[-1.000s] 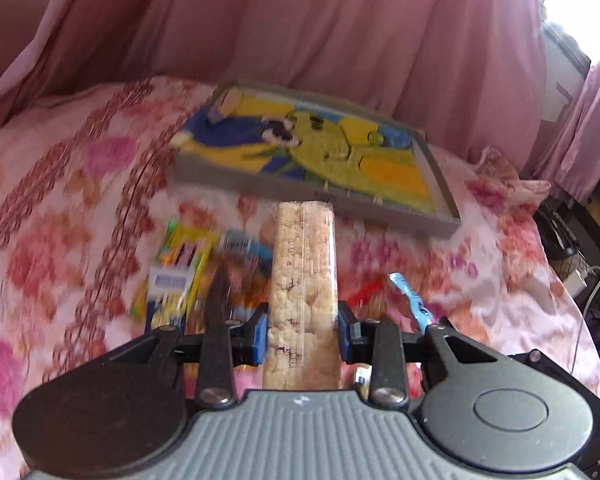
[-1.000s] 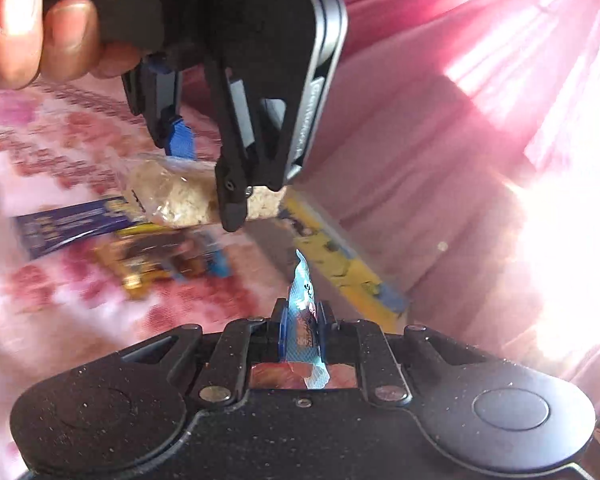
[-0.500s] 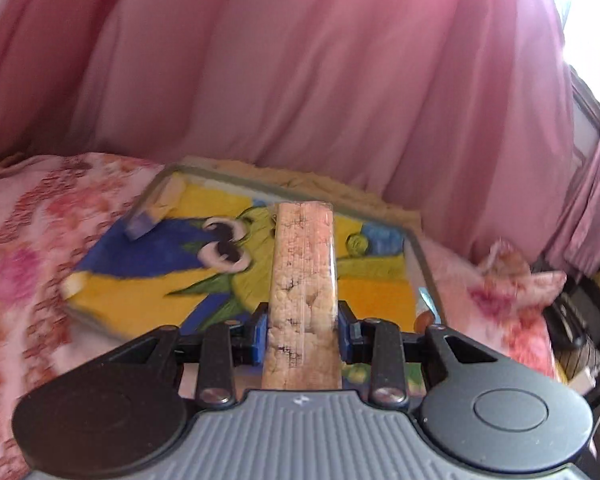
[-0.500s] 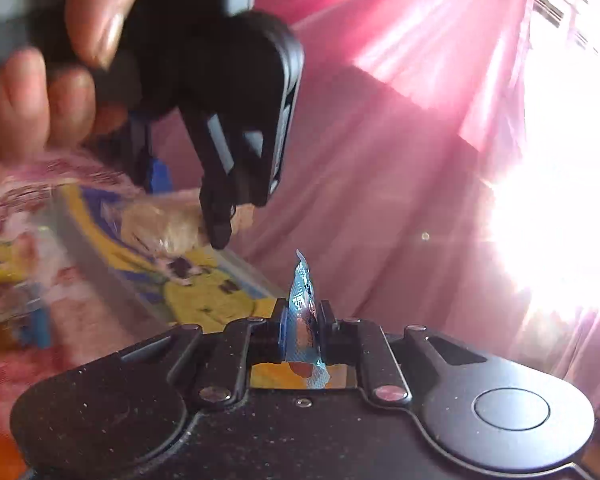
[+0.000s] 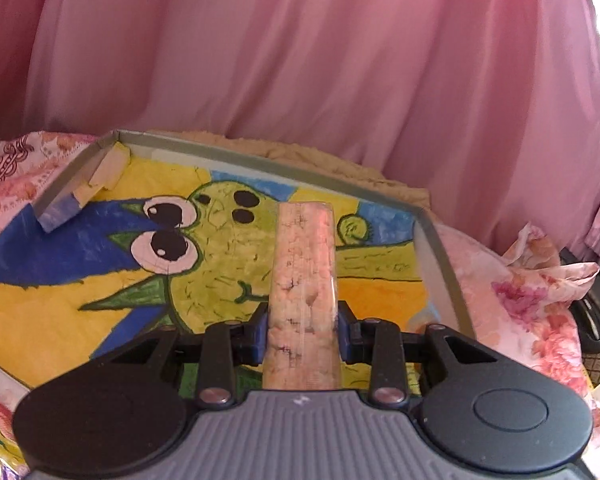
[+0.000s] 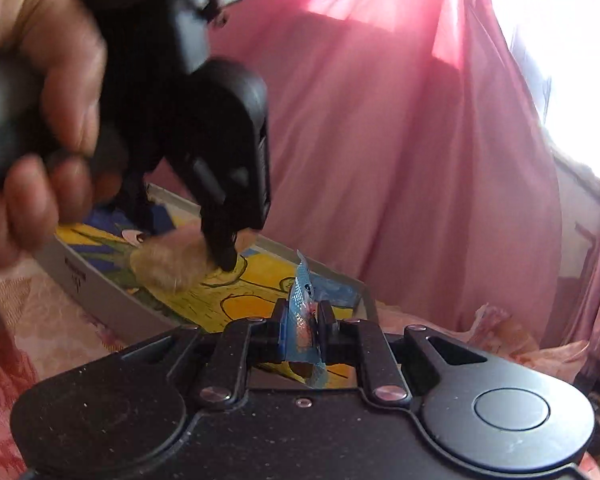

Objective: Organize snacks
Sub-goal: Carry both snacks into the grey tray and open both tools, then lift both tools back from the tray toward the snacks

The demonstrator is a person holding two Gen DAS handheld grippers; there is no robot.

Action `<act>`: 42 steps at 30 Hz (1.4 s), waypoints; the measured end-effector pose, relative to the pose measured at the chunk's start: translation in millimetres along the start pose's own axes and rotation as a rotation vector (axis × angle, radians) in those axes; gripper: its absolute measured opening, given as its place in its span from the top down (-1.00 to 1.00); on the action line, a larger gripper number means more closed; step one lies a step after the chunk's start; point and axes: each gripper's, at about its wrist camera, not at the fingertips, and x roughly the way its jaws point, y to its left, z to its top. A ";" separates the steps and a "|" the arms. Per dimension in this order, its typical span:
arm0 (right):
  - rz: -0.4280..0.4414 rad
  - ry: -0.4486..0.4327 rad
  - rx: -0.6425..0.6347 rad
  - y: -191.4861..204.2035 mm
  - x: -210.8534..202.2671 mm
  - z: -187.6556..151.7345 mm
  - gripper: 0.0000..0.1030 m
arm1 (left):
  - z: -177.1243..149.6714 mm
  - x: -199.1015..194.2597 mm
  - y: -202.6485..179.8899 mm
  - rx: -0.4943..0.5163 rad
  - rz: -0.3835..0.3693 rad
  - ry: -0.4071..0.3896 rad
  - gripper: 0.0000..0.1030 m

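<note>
Clear film wraps the rice bar, which looks light, stiff and crumbly, so the grip near its near end should stay gentle. The left gripper is clamped on its sides and holds it over the painted tray on the bed. The right gripper pinches a thin blue sachet, which looks limp and slippery, by its middle, near the tray's edge. A second ago both hung over loose snacks on the bed; now the tray lies beneath them.
</note>
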 end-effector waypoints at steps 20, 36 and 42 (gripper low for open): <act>0.068 0.088 0.151 -16.8 10.0 8.3 0.01 | -6.4 0.3 18.8 -0.068 0.013 0.033 -0.09; 0.145 0.098 0.356 -34.3 -28.9 57.3 -0.94 | -2.0 -98.6 28.0 -0.044 0.081 -0.132 -0.94; 0.130 0.057 0.368 -39.9 -66.0 89.0 -0.99 | -1.6 -150.5 41.5 -0.067 0.087 -0.188 -0.99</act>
